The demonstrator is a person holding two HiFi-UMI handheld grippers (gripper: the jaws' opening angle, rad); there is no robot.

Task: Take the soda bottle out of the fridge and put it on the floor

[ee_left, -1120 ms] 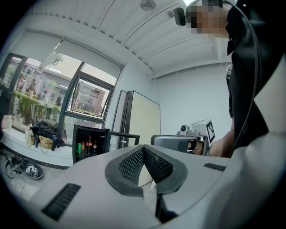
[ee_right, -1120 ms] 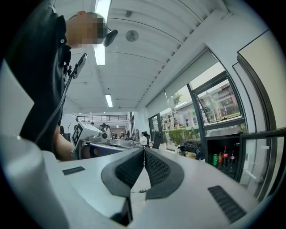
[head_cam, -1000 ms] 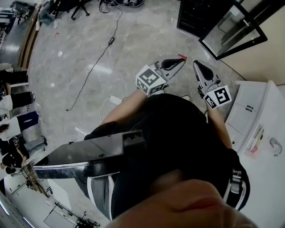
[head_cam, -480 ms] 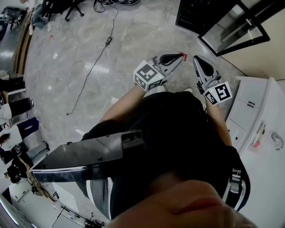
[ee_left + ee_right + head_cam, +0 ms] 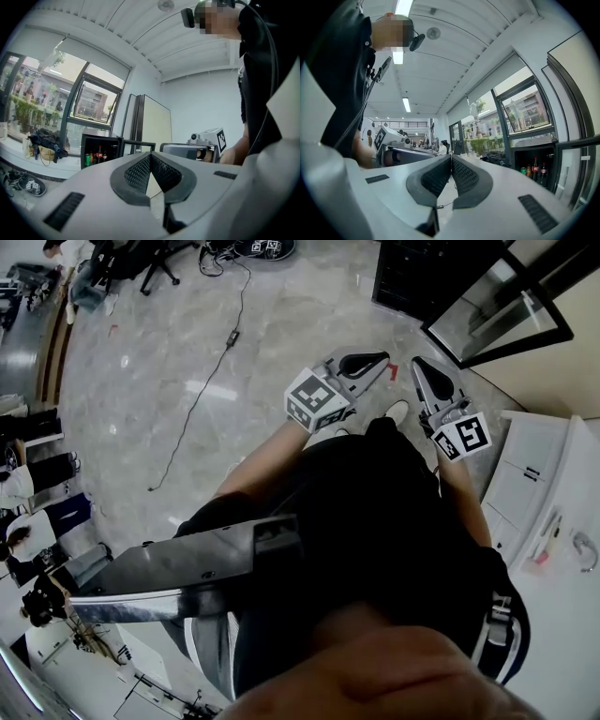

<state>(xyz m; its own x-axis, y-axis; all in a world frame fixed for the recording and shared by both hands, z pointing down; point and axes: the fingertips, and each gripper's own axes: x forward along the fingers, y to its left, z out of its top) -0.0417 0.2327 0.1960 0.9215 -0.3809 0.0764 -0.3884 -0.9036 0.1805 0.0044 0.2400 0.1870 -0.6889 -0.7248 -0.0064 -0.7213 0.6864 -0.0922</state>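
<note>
The black mini fridge (image 5: 405,276) stands at the top right of the head view, its glass door (image 5: 497,304) swung open. Inside it (image 5: 99,149) stand several soda bottles (image 5: 99,153) beside a green can (image 5: 87,159); the right gripper view shows the bottles (image 5: 535,168) too. My left gripper (image 5: 380,360) and right gripper (image 5: 418,366) are held side by side over the floor, short of the fridge and pointing toward it. Both are shut with nothing between the pads. The left gripper's (image 5: 150,155) pads meet at the tip, and so do the right gripper's (image 5: 451,157).
A white counter (image 5: 553,512) runs along the right. A black cable (image 5: 202,367) trails over the grey marble floor (image 5: 281,324). The person's shoe (image 5: 397,412) shows below the grippers. An office chair (image 5: 164,254) and seated people (image 5: 28,474) are at the left.
The view has shifted slightly and a shoe has come into sight under the grippers. Both grippers stay shut and level in front of the body.
</note>
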